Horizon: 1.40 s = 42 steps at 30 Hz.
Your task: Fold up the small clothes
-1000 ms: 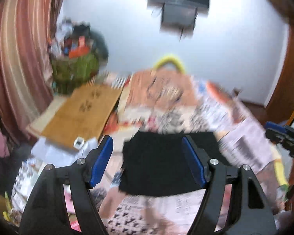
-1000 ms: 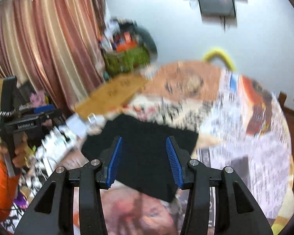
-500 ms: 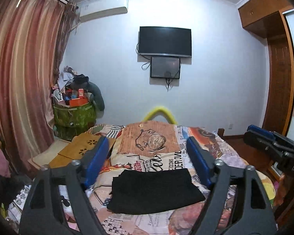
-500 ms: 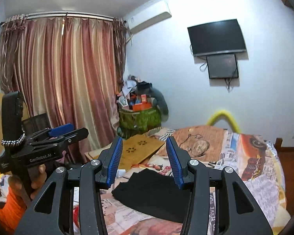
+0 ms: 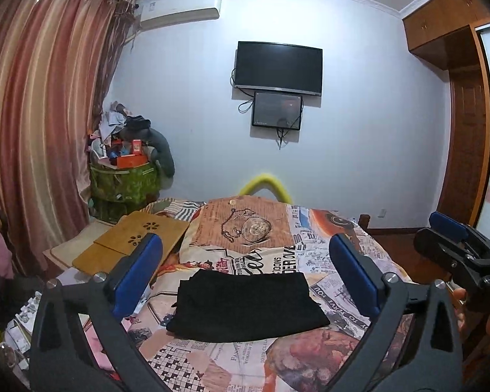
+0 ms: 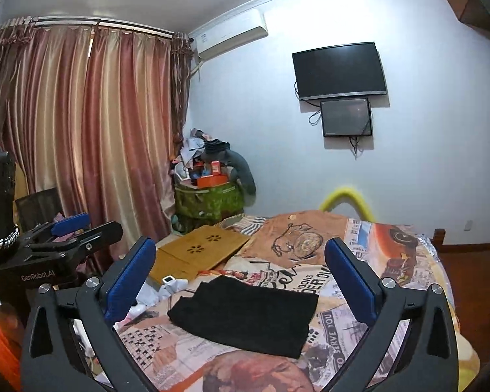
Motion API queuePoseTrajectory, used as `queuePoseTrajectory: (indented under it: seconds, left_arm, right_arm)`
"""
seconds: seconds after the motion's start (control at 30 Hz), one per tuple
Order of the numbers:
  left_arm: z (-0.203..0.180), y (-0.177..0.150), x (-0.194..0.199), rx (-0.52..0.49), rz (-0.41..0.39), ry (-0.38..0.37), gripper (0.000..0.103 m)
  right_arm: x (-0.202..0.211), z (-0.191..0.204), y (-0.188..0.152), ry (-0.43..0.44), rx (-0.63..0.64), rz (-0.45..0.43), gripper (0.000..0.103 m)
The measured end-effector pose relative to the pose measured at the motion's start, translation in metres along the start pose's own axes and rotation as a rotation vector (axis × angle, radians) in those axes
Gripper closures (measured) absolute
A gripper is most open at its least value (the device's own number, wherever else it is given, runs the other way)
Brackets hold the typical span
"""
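Observation:
A small black garment (image 5: 248, 305) lies flat, folded into a rough rectangle, on the bed's newspaper-print cover (image 5: 310, 254); it also shows in the right wrist view (image 6: 245, 315). My left gripper (image 5: 245, 272) is open and empty, held back and above the garment. My right gripper (image 6: 240, 276) is open and empty too, also clear of the cloth. The right gripper shows at the right edge of the left wrist view (image 5: 454, 248). The left gripper shows at the left of the right wrist view (image 6: 65, 238).
A wooden lap desk (image 5: 130, 245) lies on the bed's left side. A green bag piled with clutter (image 5: 124, 186) stands in the corner by striped curtains (image 5: 32, 130). A TV (image 5: 277, 65) hangs on the far wall. A wooden wardrobe (image 5: 467, 130) stands right.
Both grippers have lifted and pulled back from the black garment, tilting up to face the wall. Both jaws have opened wider. The garment stays flat on the bed.

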<state>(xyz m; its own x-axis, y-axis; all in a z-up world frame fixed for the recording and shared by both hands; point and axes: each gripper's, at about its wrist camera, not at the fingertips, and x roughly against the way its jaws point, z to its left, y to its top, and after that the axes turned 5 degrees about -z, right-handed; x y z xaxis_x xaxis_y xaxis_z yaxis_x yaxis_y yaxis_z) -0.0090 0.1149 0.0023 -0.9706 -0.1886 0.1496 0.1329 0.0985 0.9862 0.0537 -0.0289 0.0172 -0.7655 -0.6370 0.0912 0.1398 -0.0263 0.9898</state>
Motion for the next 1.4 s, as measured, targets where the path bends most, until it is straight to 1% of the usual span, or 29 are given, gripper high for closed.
queuePoseTrajectory:
  seconds: [0.17, 0.5, 0.77, 1.4]
  left_arm:
    - [-0.005, 0.001, 0.003, -0.020, -0.009, 0.007, 0.000]
    - [-0.013, 0.001, 0.007, -0.040, -0.016, -0.017, 0.000]
    - [-0.010, 0.000, 0.008, -0.035, -0.014, -0.026, 0.000]
    - [-0.012, -0.002, 0.003, -0.028, 0.000, -0.013, 0.000]
  right_arm:
    - [0.001, 0.000, 0.000, -0.003, -0.002, 0.000, 0.000]
    - [0.006, 0.000, -0.003, -0.022, -0.009, -0.003, 0.000]
    - [0.007, -0.002, -0.003, -0.032, -0.014, 0.006, 0.000]
    - [0.007, -0.002, 0.000, -0.037, -0.020, 0.023, 0.000]
